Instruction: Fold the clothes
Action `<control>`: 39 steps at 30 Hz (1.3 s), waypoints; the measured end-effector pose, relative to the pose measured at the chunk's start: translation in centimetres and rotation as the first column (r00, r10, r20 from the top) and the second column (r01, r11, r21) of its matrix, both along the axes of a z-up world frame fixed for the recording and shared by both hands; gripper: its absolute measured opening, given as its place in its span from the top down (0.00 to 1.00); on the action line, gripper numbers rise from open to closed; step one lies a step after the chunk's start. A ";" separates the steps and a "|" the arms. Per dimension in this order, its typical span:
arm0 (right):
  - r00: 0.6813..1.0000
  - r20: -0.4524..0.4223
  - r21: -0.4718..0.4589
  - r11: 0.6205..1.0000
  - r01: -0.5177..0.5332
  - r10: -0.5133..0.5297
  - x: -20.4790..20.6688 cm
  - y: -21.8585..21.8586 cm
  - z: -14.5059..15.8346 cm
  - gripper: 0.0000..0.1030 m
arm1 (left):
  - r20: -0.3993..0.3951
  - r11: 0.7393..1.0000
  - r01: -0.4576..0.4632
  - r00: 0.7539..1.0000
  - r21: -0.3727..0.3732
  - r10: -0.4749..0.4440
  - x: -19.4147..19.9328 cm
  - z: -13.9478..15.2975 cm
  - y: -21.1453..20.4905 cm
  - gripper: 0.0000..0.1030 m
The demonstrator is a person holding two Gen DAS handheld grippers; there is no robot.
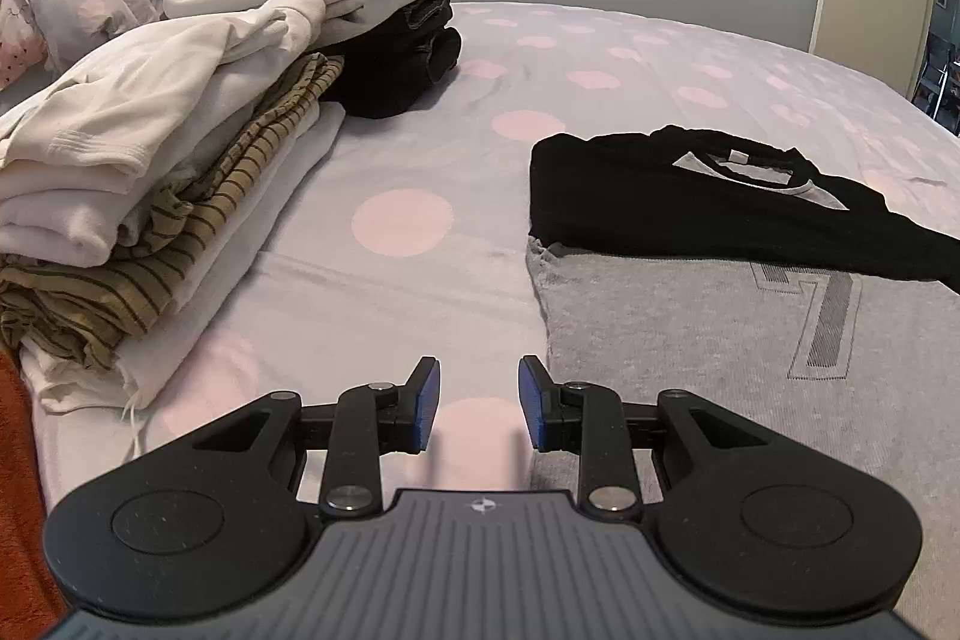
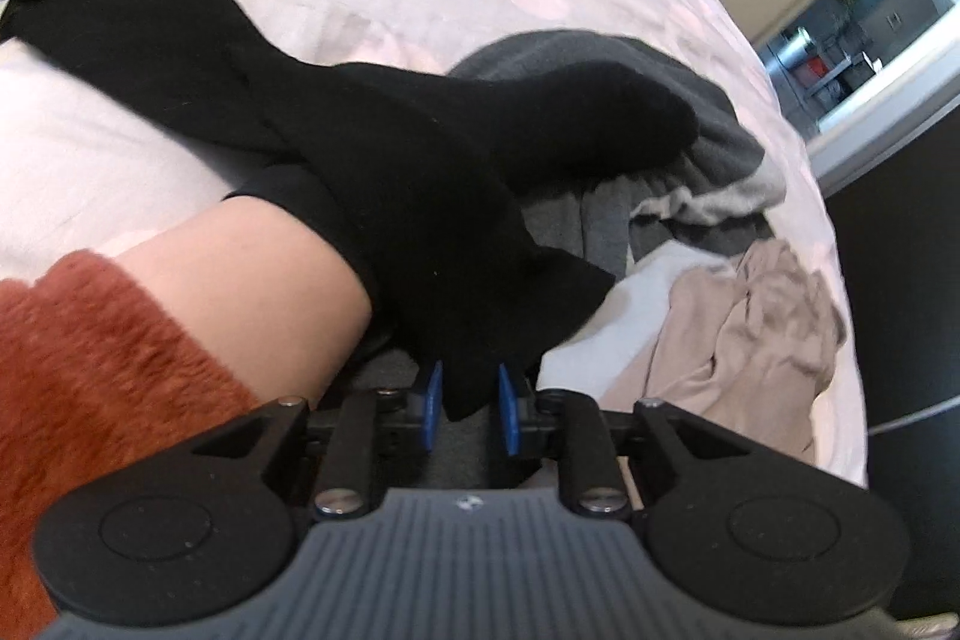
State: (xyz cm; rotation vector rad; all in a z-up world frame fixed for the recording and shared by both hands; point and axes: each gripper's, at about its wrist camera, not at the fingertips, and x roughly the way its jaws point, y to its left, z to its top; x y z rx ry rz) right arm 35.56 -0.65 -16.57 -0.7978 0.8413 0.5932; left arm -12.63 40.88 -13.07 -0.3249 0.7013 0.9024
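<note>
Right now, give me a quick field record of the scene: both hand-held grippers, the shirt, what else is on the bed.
left hand-held gripper: open, empty, low over the bed, by the shirt's grey hem
right hand-held gripper: black sleeve between its pads; grip not clear
shirt: grey body flat, black top part folded across it
sleeve: lifted, draped over the person's forearm
folded stack: left of shirt, white and striped items
dark pile: behind the stack
unfolded clothes: beige and grey, at the bed's right edge
</note>
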 end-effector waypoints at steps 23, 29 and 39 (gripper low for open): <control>0.954 -0.090 0.414 0.861 0.296 -0.285 1.0 5.9 25.5 0.96 | 0.055 0.997 0.070 0.996 0.027 -0.072 -1.4 -2.0 1.4 0.67; 0.963 -0.039 0.424 0.868 0.259 -0.268 -2.3 12.9 31.9 0.96 | 0.115 0.997 0.073 0.991 0.014 -0.074 -1.7 -1.6 2.4 0.67; 0.990 -0.011 0.381 0.915 0.135 -0.141 -10.2 27.0 38.2 0.96 | 0.192 0.999 0.050 0.980 0.002 -0.050 -2.6 -0.5 3.6 0.66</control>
